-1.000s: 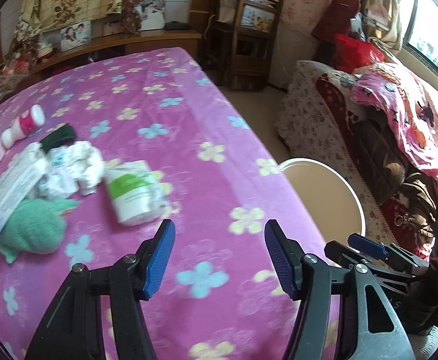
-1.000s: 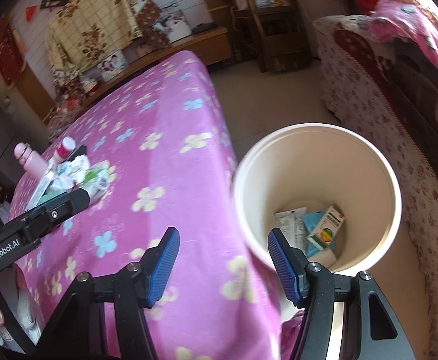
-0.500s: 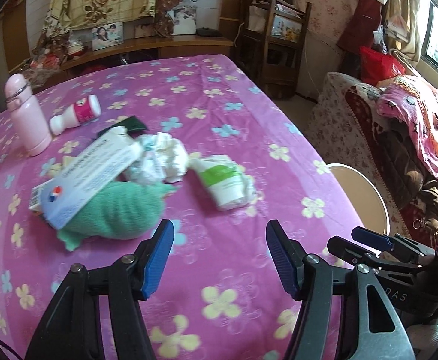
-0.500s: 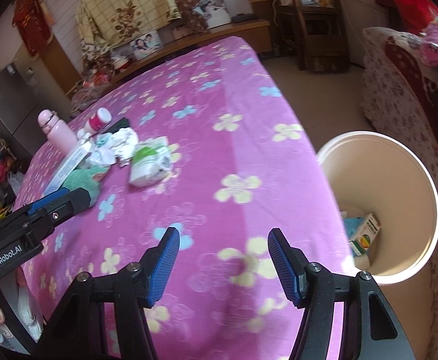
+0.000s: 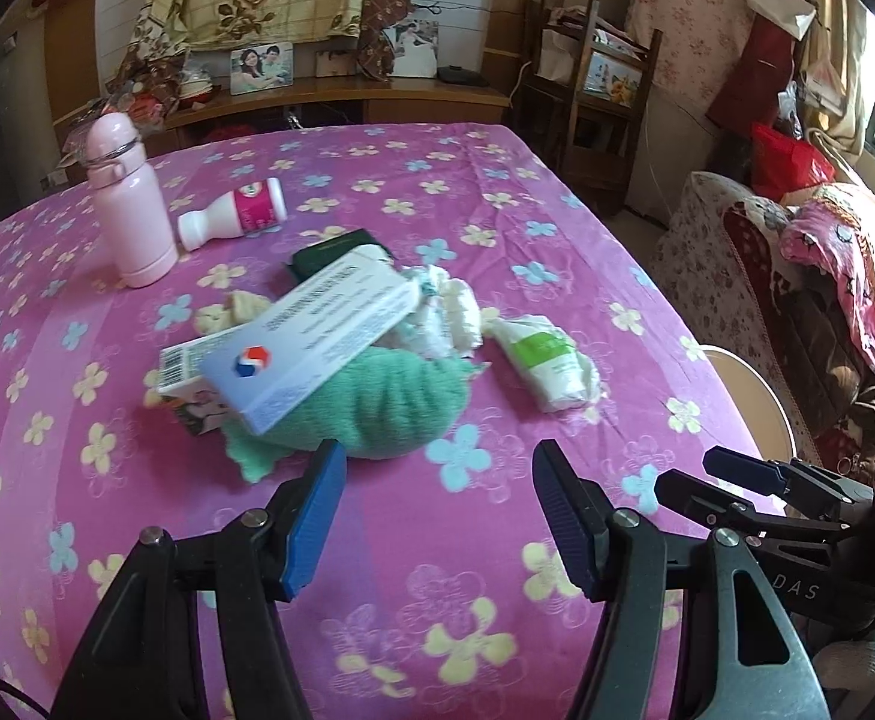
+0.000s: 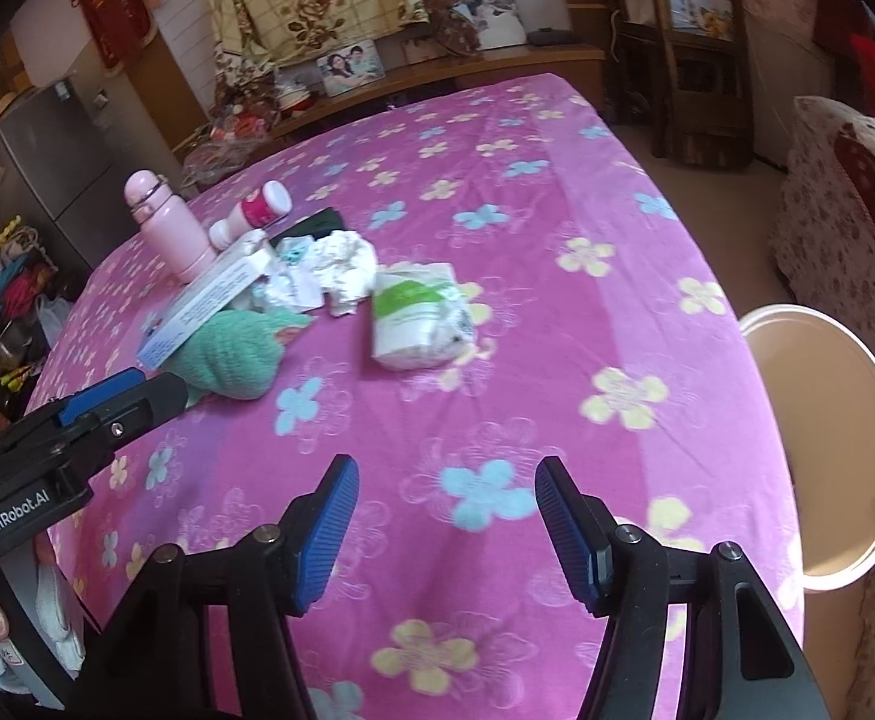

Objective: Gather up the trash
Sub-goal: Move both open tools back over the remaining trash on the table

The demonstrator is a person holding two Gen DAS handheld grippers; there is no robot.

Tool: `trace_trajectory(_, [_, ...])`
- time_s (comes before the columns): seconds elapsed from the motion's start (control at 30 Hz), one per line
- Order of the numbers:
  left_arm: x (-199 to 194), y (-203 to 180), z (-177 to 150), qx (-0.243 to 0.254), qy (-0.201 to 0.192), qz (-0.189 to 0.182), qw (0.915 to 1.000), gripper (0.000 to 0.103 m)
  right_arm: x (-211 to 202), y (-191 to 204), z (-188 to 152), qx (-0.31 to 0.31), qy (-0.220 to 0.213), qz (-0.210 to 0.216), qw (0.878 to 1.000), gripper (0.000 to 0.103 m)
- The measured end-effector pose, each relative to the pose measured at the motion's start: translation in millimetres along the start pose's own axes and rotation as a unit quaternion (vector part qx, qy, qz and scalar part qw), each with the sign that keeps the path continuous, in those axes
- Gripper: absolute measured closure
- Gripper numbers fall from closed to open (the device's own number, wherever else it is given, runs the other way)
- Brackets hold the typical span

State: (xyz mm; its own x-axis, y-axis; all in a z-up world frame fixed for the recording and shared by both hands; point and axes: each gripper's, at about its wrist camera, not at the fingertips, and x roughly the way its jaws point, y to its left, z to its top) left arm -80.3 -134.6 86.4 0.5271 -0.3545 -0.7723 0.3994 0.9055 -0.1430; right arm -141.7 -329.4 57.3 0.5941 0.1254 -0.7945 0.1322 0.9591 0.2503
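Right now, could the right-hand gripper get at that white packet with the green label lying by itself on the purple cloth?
Probably yes. The right gripper is open and empty, and the white packet lies straight ahead of it, with only bare tablecloth between them. The crumpled tissue sits just beyond the packet, not in the way.

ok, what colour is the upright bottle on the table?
Pale pink bottle, cap included; clearest in the left wrist view.

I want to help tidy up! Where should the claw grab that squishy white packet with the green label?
Probably across the narrow middle of the white packet, on its green label. It lies flat on the pink cloth, apart from the pile, with bare cloth along both long sides. The open right claw could come from above, one finger down each long side. It looks soft, so squeeze gently.
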Motion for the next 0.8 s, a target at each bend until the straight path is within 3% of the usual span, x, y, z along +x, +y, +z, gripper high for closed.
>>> trace_trajectory(0.27, [-8.4, 25.0, -1.3, -0.004, -0.002, -0.002, 1.0, 0.035, 6.9, 18.5, 3.8, -0.011, 0.007, 0.008, 1.0, 0.038])
trace_trajectory(0.4, [-13.2, 38.6, 1.5, -0.006, -0.004, -0.019, 0.9998, 0.034, 9.8, 24.5, 7.7, -0.016, 0.007, 0.013, 1.0, 0.038])
trace_trajectory(0.57, [-17.5, 56.0, 12.6, -0.014, -0.007, -0.048, 0.9987, 0.026, 15.6, 28.3, 16.6, -0.027, 0.003, 0.022, 0.999, 0.036])
trace_trajectory(0.8, [-2.4, 66.3, 32.0, 0.008, 0.01, -0.041, 0.9991, 0.024, 30.3, 26.0, 35.6, -0.036, 0.008, 0.021, 0.999, 0.036])
